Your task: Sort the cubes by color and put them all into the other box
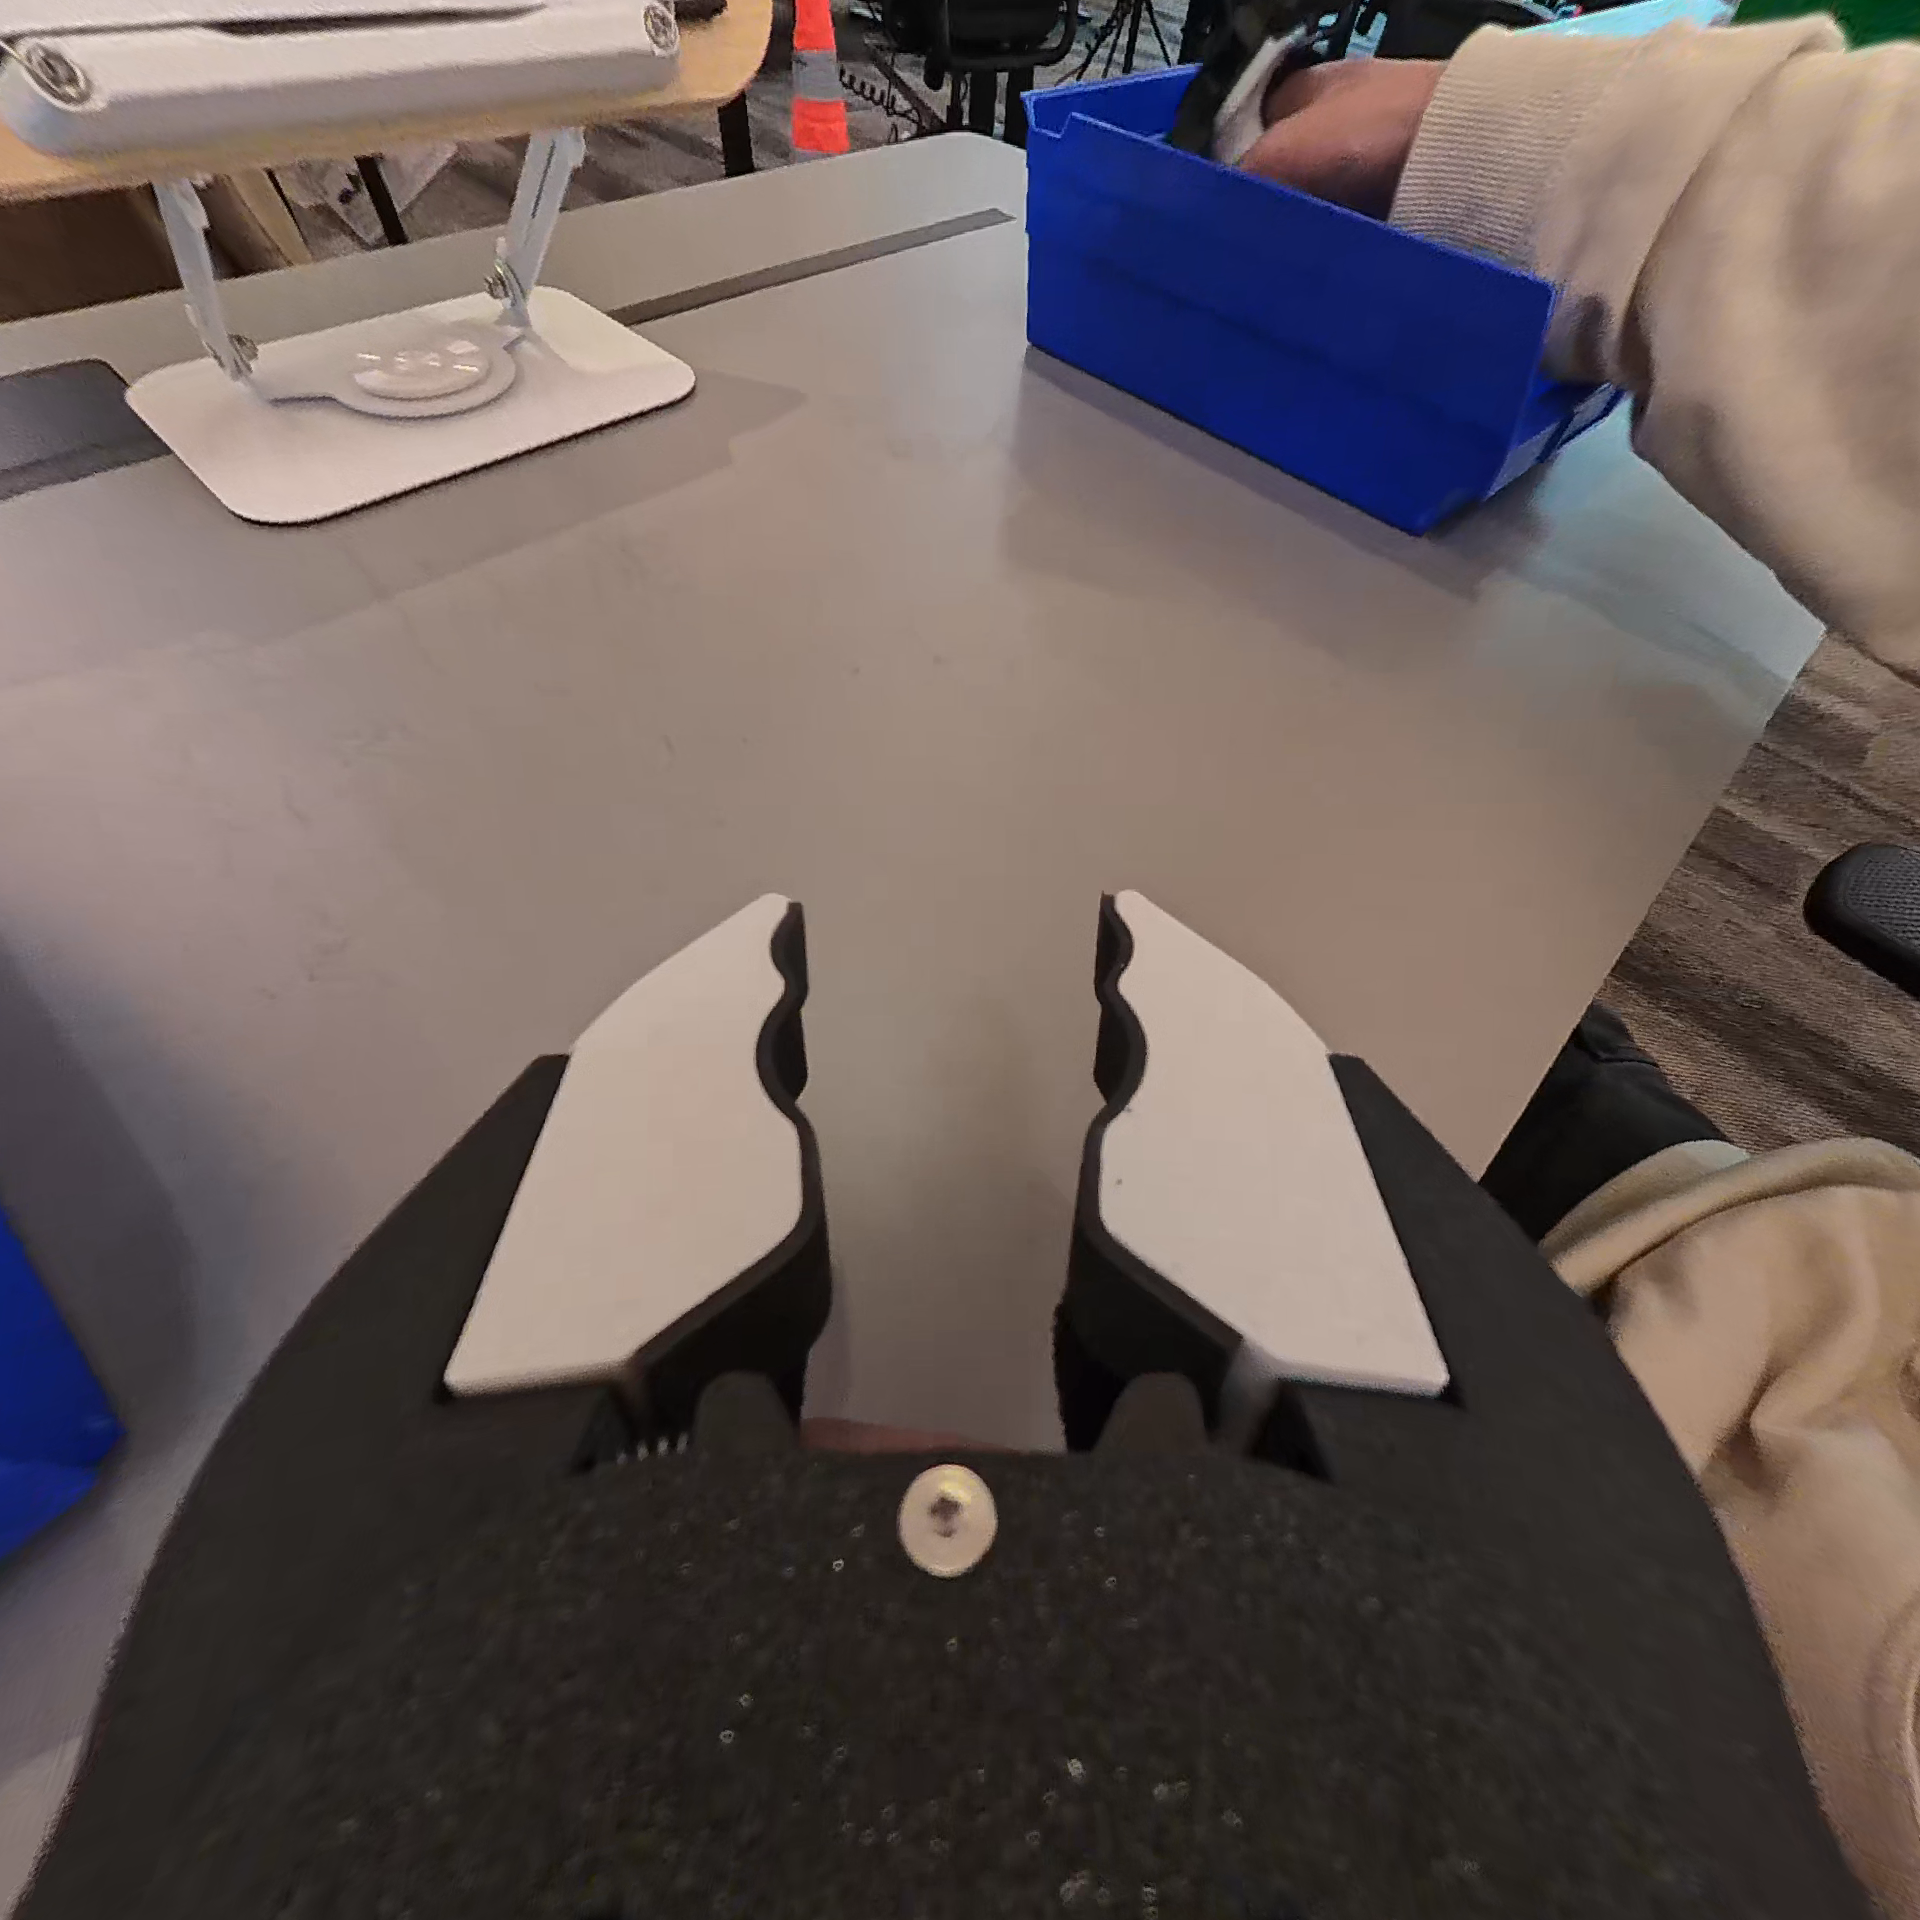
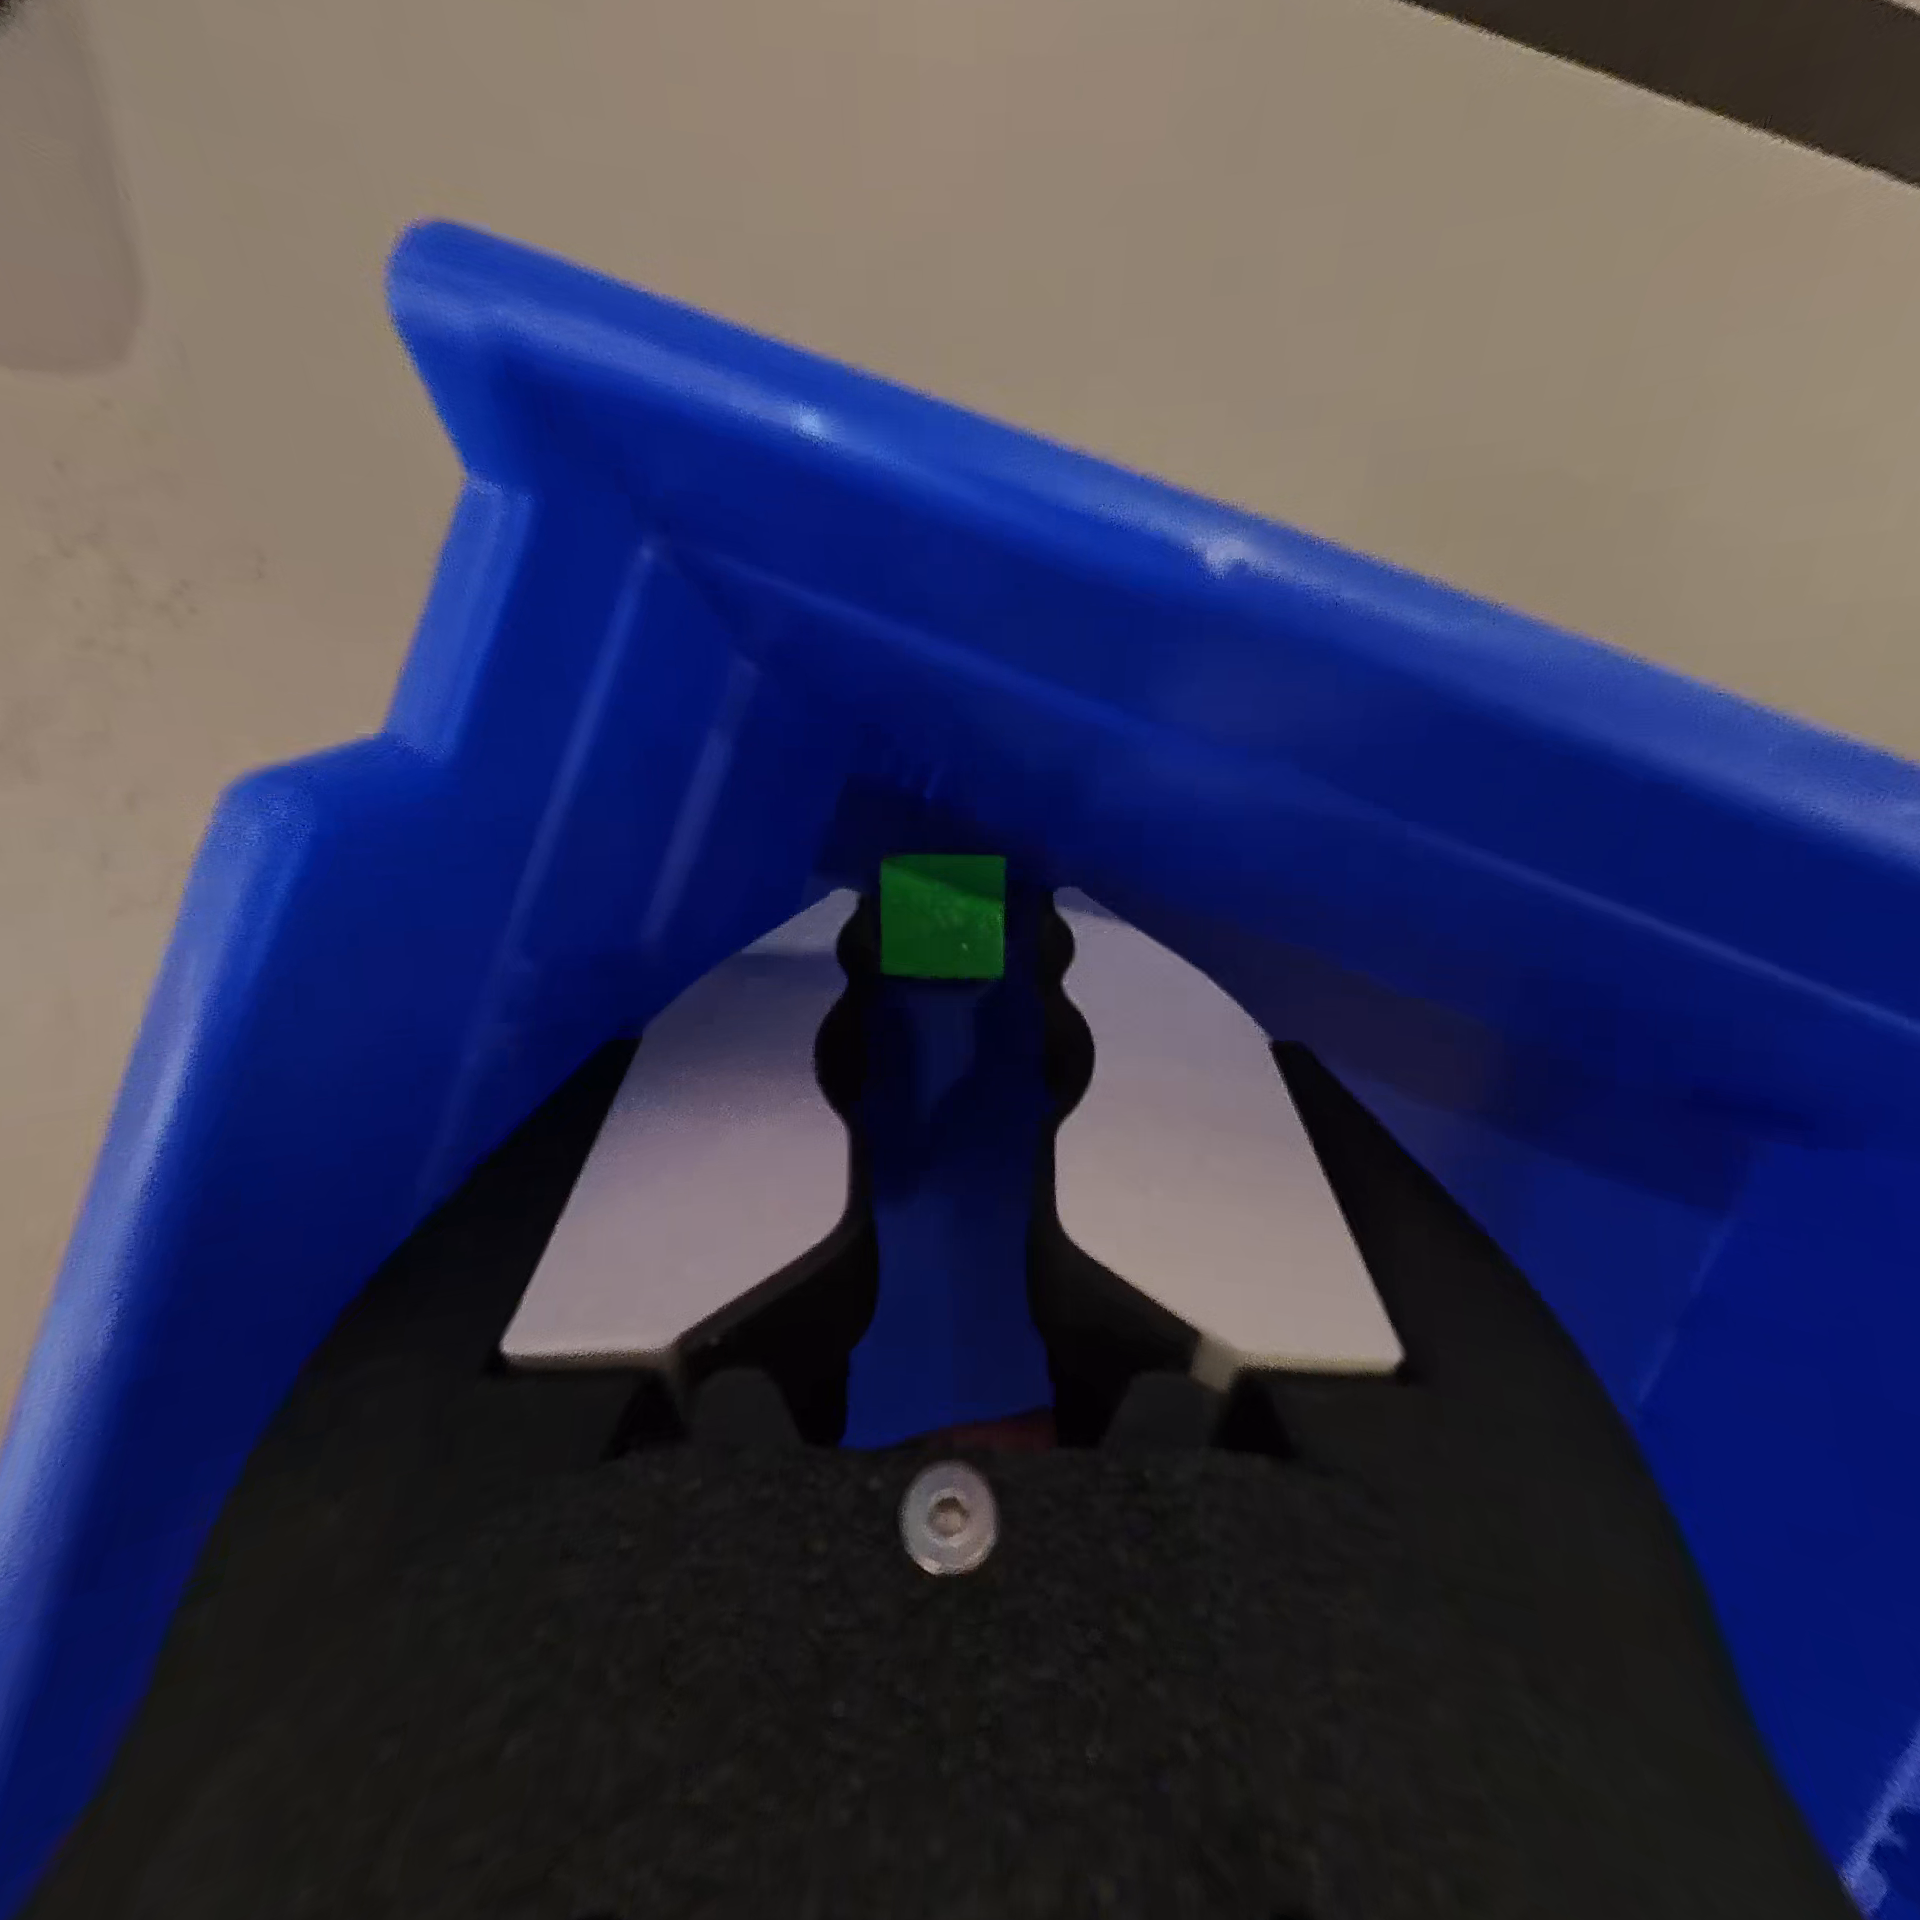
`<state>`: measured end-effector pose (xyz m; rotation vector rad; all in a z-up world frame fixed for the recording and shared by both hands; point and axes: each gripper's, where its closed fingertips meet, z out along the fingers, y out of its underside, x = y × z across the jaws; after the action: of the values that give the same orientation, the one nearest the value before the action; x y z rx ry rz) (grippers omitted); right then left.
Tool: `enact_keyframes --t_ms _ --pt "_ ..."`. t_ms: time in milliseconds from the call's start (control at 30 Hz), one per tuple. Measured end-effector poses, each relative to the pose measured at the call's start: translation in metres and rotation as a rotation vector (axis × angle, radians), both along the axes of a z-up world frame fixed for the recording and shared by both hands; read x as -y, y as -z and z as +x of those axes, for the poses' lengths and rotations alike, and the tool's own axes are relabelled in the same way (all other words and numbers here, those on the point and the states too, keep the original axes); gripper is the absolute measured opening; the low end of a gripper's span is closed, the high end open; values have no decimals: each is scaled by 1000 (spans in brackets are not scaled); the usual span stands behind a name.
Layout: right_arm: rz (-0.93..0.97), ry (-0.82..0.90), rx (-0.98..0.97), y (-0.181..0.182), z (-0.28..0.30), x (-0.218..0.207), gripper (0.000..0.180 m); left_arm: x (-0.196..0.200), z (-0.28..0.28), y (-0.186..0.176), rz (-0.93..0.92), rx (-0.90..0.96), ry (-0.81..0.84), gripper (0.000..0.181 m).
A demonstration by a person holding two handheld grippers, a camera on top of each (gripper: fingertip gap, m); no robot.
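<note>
My right gripper (image 2: pixel 951 925) is down inside a blue box (image 2: pixel 1039 540), close to one corner. A small green cube (image 2: pixel 942 920) sits squarely between its fingertips, by the foot of the box wall. The jaws stand narrowly apart, and a thin strip of blue shows beside the cube, so I cannot tell if they clamp it. No other cube shows. My left gripper (image 1: pixel 951 914) is open and empty, low over the grey table (image 1: pixel 831 675). In the left wrist view the same box (image 1: pixel 1278 312) stands at the far right, with a hand and a cream sleeve (image 1: pixel 1683 260) reaching into it.
A white folding stand (image 1: pixel 416 416) is on the table at the far left. A second blue box edge (image 1: pixel 42 1392) shows at the left border. The table's right edge (image 1: pixel 1662 883) drops to carpet; a chair armrest (image 1: pixel 1870 914) is beyond it. Spacing between my two grippers at the tips: around 50 cm.
</note>
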<state>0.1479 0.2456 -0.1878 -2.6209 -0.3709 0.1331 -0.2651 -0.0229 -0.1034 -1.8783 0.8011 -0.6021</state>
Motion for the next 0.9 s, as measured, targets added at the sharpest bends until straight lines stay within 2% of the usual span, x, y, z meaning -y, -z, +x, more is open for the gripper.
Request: enact_keyframes --t_ms 100,233,333,433,533,600,700,800,900 --pt "63 2 58 -13 14 6 29 1 -1 -1 6 0 -2 53" --pt "126 10 26 -41 20 22 34 4 4 4 -27 8 19 53" --pt "244 40 7 -88 18 40 37 2 2 6 -9 -24 8 53" --pt "516 -27 -170 -160 -33 86 36 -3 -10 -4 52 -37 -49 53" --pt "717 -167 -363 -191 -111 166 34 -7 -24 -8 70 -41 -116 54" --pt "757 -266 -511 -180 -165 226 33 -7 -33 -7 52 -51 -157 54" --pt "763 -310 -604 -138 -213 289 31 1 -55 -14 60 -77 -215 53" --pt "735 -413 -578 -116 -242 327 28 4 -102 -33 130 -139 -333 52" --pt "754 -455 -473 -102 -250 336 27 -7 -155 -44 125 -251 -402 52"
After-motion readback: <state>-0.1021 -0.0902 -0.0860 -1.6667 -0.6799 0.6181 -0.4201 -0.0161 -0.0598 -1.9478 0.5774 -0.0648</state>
